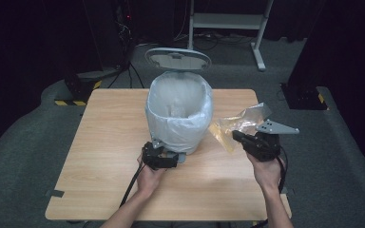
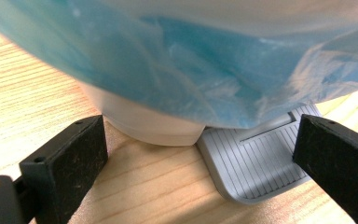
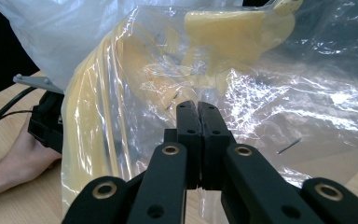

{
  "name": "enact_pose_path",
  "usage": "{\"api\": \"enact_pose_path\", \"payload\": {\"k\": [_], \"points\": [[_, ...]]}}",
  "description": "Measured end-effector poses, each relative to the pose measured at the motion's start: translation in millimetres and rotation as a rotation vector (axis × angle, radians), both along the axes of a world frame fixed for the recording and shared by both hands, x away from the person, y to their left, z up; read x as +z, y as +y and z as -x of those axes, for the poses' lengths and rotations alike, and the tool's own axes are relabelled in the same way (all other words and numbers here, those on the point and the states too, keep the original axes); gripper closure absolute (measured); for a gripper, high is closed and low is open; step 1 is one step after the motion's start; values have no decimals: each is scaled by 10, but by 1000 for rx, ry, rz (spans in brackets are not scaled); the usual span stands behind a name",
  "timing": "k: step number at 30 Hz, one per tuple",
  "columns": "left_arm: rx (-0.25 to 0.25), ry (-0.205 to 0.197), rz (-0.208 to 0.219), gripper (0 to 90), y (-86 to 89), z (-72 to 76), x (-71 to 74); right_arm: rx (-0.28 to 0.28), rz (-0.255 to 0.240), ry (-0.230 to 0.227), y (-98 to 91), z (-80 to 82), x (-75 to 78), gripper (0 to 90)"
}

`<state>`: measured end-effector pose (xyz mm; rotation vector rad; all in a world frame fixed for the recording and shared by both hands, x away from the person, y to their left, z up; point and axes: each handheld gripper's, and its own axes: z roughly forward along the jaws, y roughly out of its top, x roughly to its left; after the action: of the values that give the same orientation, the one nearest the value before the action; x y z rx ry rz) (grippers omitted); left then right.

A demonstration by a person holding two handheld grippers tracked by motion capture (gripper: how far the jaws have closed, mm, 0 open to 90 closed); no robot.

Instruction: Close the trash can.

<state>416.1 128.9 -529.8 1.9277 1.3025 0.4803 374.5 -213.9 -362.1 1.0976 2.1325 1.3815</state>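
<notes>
Right gripper (image 3: 198, 109): fingers pinched flat together on a fold of the clear, yellow-tinted plastic bag (image 3: 242, 88), which hangs in the air just to the right of the pedal bin (image 1: 179, 116) and below its rim level, above the desk (image 1: 104, 142). Grip looks thin, a single layer of slick film at the very fingertips; judged risk: the film slides out on the lift and the bag falls on the desk or off its right edge. The bag is limp and wide, so it may catch on the bin's white liner (image 1: 171, 126) and drag it off the rim instead of dropping inside. Left gripper (image 2: 200, 154): fingers wide, holding nothing, straddling the bin's base and grey pedal (image 2: 256, 163) without clear contact. The lid (image 1: 177, 59) stands raised; if it relies on the pedal and the pedal is released or slips, it could drop onto the bag. A hard push could shove the light bin.
</notes>
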Motion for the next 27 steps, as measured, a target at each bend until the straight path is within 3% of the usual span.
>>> {"api": "enact_pose_path", "payload": {"k": [27], "points": [[-2, 2, 3, 32, 4, -4, -2, 12, -29, -33, 32, -79, 304, 892]]}}
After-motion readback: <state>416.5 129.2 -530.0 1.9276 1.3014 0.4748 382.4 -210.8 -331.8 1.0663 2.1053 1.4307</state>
